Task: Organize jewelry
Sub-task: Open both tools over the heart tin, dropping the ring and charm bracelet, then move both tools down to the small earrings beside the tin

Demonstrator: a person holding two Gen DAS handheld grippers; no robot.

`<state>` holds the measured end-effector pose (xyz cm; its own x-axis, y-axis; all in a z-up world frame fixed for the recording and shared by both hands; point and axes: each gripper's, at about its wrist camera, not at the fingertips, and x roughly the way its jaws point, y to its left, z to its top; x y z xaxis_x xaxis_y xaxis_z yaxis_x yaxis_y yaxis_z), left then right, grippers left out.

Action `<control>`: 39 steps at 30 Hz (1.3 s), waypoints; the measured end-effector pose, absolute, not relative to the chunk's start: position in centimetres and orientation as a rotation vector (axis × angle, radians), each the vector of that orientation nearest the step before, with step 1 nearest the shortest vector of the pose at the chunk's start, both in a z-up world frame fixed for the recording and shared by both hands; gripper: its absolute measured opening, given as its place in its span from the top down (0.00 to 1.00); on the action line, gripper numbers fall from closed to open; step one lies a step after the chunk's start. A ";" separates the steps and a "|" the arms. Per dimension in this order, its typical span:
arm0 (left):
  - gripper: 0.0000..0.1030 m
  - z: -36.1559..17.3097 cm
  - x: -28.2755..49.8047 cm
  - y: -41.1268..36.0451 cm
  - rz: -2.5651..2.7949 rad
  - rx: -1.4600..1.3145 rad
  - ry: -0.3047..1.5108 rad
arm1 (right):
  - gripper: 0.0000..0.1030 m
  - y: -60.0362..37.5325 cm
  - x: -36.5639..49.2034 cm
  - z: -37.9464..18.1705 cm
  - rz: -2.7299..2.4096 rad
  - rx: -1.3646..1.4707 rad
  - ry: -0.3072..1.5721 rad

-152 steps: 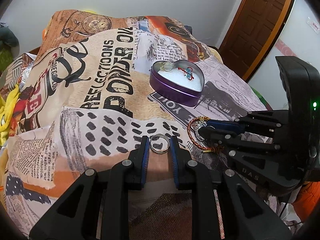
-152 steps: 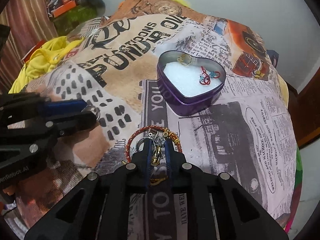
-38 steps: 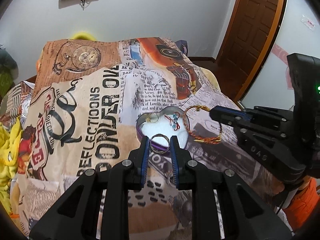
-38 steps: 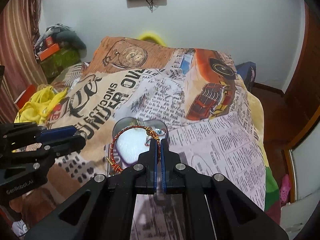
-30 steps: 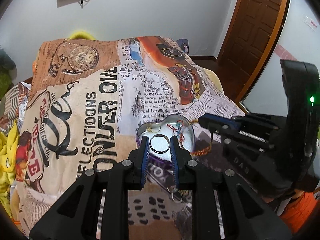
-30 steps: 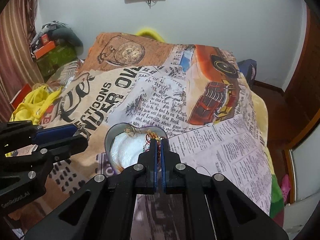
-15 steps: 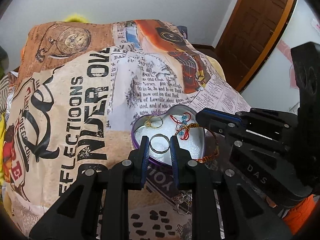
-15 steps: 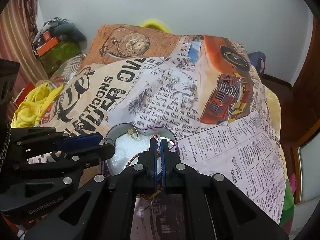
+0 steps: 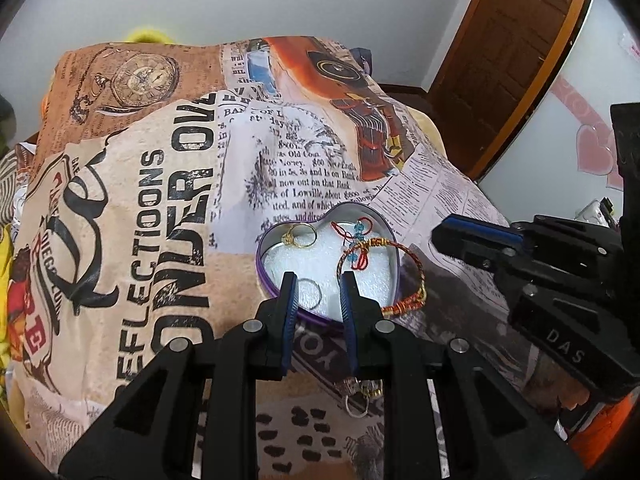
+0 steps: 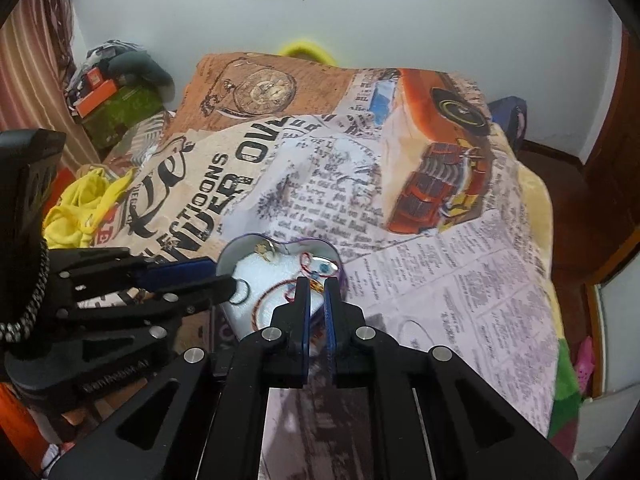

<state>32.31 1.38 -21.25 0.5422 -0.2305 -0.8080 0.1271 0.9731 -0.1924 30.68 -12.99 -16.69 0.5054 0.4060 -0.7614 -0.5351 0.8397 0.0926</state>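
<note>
ok, left claw (image 9: pixel 316 292) apart, silver ring (image 9: pixel 310 294) loose between its fingers over the heart tin (image 9: pixel 266 276). right claw (image 10: pixel 317 298) apart; bracelet (image 9: pixel 384 276) draped on tin rim. "das" readable only in left view.

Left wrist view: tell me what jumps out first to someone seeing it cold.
The purple heart-shaped tin sits mid-frame on the newspaper-print bedspread, with a gold ring and red-and-blue string charm on its white padding. A silver ring sits between the open left gripper fingers, and a braided red-gold bracelet drapes over the tin's right rim.
</note>
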 end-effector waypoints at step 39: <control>0.66 -24.8 25.8 -1.5 -0.220 0.053 1.109 | 0.63 -15.3 23.8 -19.0 0.571 -0.177 0.929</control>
<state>25.76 -1.53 -24.78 0.4260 -0.1498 -0.8922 0.2028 0.9769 -0.0672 23.84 -15.31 -19.01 0.4633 0.3874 -0.7970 -0.5359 0.8388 0.0962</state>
